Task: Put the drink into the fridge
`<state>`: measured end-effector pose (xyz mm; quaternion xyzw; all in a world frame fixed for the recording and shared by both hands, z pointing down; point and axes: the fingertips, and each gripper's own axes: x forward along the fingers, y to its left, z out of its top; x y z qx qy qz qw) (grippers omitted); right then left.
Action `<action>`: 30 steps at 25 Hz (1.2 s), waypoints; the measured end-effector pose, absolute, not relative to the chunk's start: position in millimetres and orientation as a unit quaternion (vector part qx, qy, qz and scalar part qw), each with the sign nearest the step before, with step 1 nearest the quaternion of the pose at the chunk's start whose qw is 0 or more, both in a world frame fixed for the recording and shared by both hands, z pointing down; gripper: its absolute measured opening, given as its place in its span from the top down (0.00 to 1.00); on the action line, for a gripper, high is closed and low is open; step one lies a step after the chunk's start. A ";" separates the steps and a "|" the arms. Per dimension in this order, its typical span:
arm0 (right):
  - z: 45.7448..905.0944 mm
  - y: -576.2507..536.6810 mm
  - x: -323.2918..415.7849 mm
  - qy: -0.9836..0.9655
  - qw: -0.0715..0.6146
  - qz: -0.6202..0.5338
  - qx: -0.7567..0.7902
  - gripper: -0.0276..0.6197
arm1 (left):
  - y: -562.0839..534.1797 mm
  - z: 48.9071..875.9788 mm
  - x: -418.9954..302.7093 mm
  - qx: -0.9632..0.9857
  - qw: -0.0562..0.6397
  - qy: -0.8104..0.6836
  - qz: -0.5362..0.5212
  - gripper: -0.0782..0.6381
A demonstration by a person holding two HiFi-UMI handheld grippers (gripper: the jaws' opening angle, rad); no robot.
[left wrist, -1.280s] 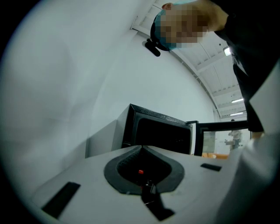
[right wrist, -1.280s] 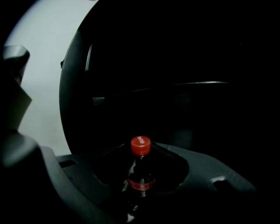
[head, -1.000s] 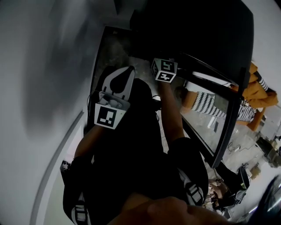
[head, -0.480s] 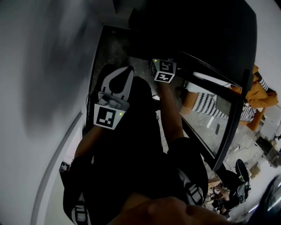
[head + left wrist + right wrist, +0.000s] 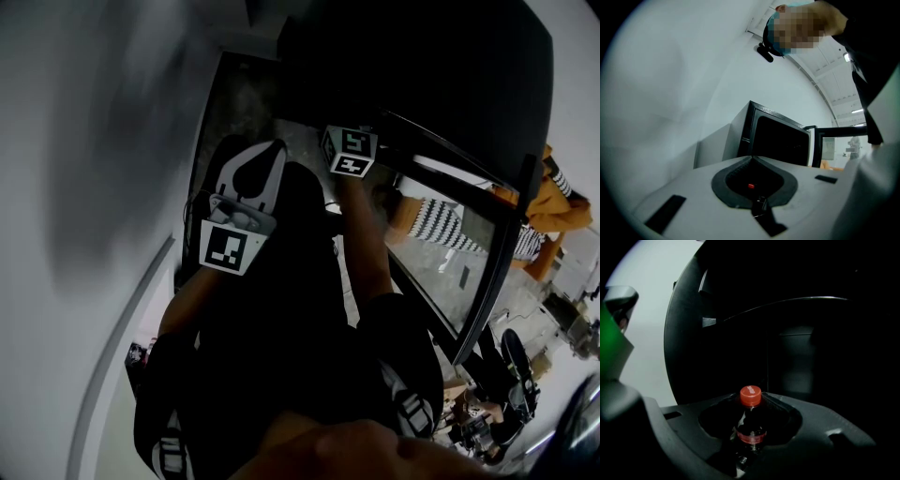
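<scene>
So, the dark drink bottle with the red cap (image 5: 750, 426) is pinched upright between the fingers of the right gripper (image 5: 752, 401), right at the dark open mouth of the black fridge (image 5: 801, 333). The fridge's glass door (image 5: 450, 253) is swung wide open. The left gripper (image 5: 751, 158) is seen off to the side, fingers pressed together, nothing caught between them.

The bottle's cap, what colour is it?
Red. The cap of the bottle shows best in the right gripper view.
</scene>
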<state>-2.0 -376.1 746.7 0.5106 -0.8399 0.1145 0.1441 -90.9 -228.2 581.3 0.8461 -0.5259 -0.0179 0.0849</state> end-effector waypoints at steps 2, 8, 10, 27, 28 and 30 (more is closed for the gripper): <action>746.4 -376.6 -1.8 -0.840 0.146 0.116 0.510 0.76 | -229.1 579.7 -91.4 0.845 0.088 -0.527 -0.020 0.88; 746.3 -376.9 -2.1 -0.840 0.150 0.112 0.509 0.76 | -231.6 575.8 -93.2 0.842 0.094 -0.531 -0.017 0.88; 747.0 -377.6 -1.9 -0.838 0.156 0.108 0.511 0.76 | -233.6 573.5 -94.7 0.841 0.093 -0.533 -0.019 0.88; 729.1 -368.2 2.7 -0.832 0.190 0.140 0.501 0.62 | -237.6 540.5 -86.1 0.839 0.119 -0.532 -0.009 0.88; 724.8 -366.6 3.4 -0.831 0.194 0.141 0.501 0.62 | -237.4 535.5 -85.4 0.839 0.121 -0.531 -0.007 0.88; 718.7 -362.3 6.0 -0.826 0.207 0.145 0.503 0.62 | -237.2 525.8 -85.2 0.840 0.125 -0.529 -0.004 0.88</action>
